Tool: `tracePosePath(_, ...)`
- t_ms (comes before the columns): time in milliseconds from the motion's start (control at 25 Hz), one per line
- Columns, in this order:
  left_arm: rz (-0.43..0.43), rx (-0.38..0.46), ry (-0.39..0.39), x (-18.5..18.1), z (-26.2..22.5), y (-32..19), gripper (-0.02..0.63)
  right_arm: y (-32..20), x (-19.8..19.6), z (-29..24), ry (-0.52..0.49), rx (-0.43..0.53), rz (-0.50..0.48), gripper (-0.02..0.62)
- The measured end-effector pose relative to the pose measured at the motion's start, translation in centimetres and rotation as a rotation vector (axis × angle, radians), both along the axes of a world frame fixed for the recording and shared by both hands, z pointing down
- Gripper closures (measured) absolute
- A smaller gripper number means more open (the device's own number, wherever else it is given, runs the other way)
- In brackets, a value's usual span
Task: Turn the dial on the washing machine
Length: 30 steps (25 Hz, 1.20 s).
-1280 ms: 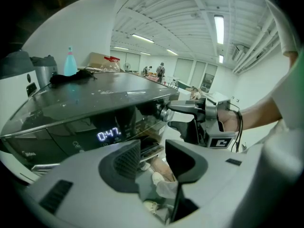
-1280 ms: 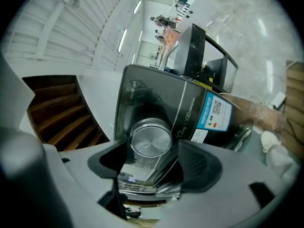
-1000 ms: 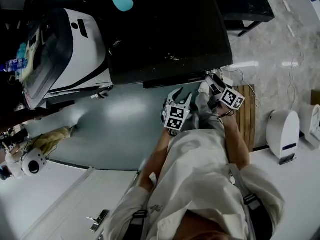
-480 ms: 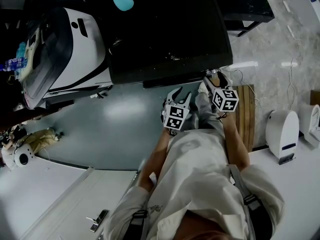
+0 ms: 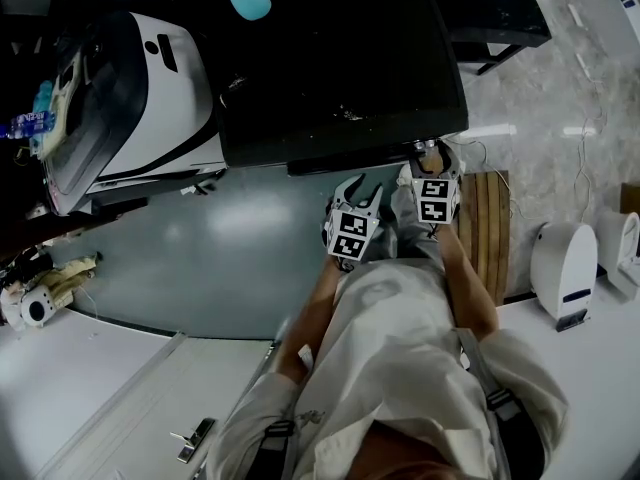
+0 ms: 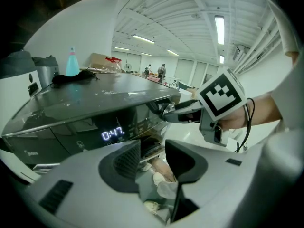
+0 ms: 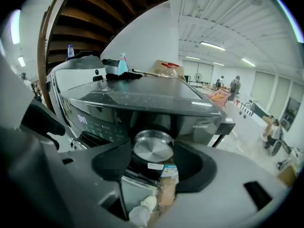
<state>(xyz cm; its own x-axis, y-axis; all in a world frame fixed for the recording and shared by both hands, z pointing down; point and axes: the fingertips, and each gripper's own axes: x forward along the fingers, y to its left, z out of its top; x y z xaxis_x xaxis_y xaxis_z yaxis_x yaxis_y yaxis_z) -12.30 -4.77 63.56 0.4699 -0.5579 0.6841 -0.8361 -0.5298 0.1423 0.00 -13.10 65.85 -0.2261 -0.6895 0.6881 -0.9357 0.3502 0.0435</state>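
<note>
The dark washing machine (image 5: 330, 58) fills the upper middle of the head view; its lit display (image 6: 113, 134) shows in the left gripper view. The round silver dial (image 7: 153, 146) sits on the front panel, right between the jaws of my right gripper (image 7: 153, 161). Those jaws are closing, and their pads lie against the dial's two sides. In the head view my right gripper (image 5: 431, 156) reaches to the machine's front edge. My left gripper (image 5: 362, 188) hangs beside it, a little short of the panel, open with nothing between its fingers (image 6: 127, 159).
A white appliance (image 5: 150, 98) stands left of the washing machine. A teal bottle (image 6: 71, 63) and a dark cloth (image 6: 76, 76) lie on the machine's top. A wooden mat (image 5: 490, 230) and a white device (image 5: 565, 268) are on the floor at the right.
My right gripper has swung in to the machine's front edge, its marker cube turning square to the camera. The left gripper has stayed put. A small white object at far left slid leftward.
</note>
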Motion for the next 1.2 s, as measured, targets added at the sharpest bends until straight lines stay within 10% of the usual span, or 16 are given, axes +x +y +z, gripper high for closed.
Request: tracePosePath(1200,-0.001,0.004,0.003,0.42,0.05,0.03,0.437,-0.37,0.85,0.51,-0.405,-0.071,0.134,0.331)
